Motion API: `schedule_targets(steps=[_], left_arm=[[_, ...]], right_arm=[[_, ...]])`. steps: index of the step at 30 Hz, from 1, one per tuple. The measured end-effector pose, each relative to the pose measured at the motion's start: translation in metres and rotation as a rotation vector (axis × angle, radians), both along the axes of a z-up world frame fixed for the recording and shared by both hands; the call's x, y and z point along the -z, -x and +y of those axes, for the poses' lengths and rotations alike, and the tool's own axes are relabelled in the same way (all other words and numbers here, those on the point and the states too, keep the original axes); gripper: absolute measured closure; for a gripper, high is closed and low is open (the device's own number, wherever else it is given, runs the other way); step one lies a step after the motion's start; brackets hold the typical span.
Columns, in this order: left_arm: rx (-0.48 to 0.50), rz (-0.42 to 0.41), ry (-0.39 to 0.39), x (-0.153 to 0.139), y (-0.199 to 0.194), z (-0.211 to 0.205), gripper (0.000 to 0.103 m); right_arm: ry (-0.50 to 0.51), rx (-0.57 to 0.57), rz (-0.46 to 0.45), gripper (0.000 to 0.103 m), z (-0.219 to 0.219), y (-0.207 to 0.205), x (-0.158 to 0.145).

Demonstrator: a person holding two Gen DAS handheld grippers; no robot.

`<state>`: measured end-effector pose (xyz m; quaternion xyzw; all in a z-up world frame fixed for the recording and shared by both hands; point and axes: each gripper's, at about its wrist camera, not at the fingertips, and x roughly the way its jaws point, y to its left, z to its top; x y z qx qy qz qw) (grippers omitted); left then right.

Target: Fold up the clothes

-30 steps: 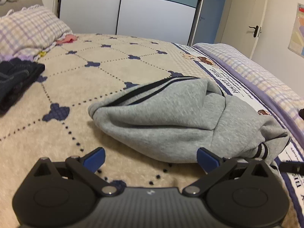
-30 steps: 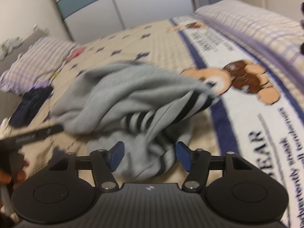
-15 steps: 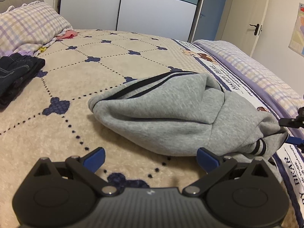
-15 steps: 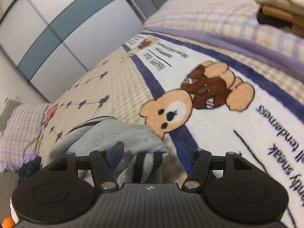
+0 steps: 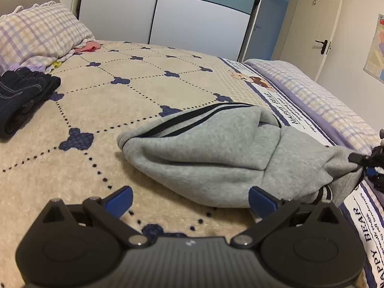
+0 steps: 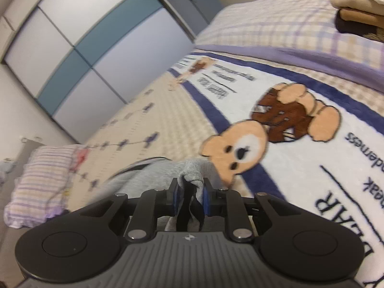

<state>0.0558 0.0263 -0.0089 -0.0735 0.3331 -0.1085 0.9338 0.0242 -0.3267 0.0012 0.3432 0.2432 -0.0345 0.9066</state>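
Note:
A crumpled grey garment with dark stripes lies on the bed cover. My left gripper hovers open just in front of it; its right finger is at the garment's near edge, with nothing between the pads. At the right edge of the left wrist view, my right gripper grips the garment's pulled-out end. In the right wrist view the right gripper is closing its jaws, with a bunch of the grey garment pinched between the blue pads.
Dark blue jeans lie at the left, below a checked pillow and a pink item. A wardrobe and a door stand behind. Folded clothes are stacked on the checked quilt at the far right.
My right gripper rolled, moved to the garment's right end and closed its jaws on the fabric, drawing that end out to the right. The left gripper stayed open and nearly still.

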Motion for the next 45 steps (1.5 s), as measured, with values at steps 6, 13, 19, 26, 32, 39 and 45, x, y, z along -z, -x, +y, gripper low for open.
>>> schedule_targets(steps=[6, 13, 19, 26, 32, 39, 45], left_arm=[[0.007, -0.015, 0.011, -0.004, 0.004, 0.001, 0.000], [0.013, -0.025, 0.037, -0.007, 0.006, 0.002, 0.000], [0.045, -0.047, 0.065, -0.009, 0.010, -0.001, 0.000], [0.082, -0.070, 0.073, -0.009, 0.013, -0.007, 0.000], [0.113, -0.087, 0.088, -0.011, 0.015, -0.009, 0.000], [0.216, -0.078, 0.241, -0.013, 0.015, -0.010, 0.000], [0.328, -0.076, 0.334, -0.017, 0.019, -0.027, 0.010]], right_arm=[[-0.026, -0.108, -0.084, 0.084, 0.011, 0.013, -0.016], [-0.018, -0.270, -0.123, 0.085, 0.037, 0.031, -0.025], [0.048, -0.402, -0.119, 0.086, 0.064, 0.042, -0.026], [0.091, -0.505, -0.101, 0.086, 0.079, 0.049, -0.022], [0.175, -0.640, -0.057, 0.086, 0.104, 0.055, -0.014], [0.238, -0.700, 0.010, 0.086, 0.119, 0.056, 0.000], [0.253, -0.710, 0.036, 0.086, 0.124, 0.054, 0.007]])
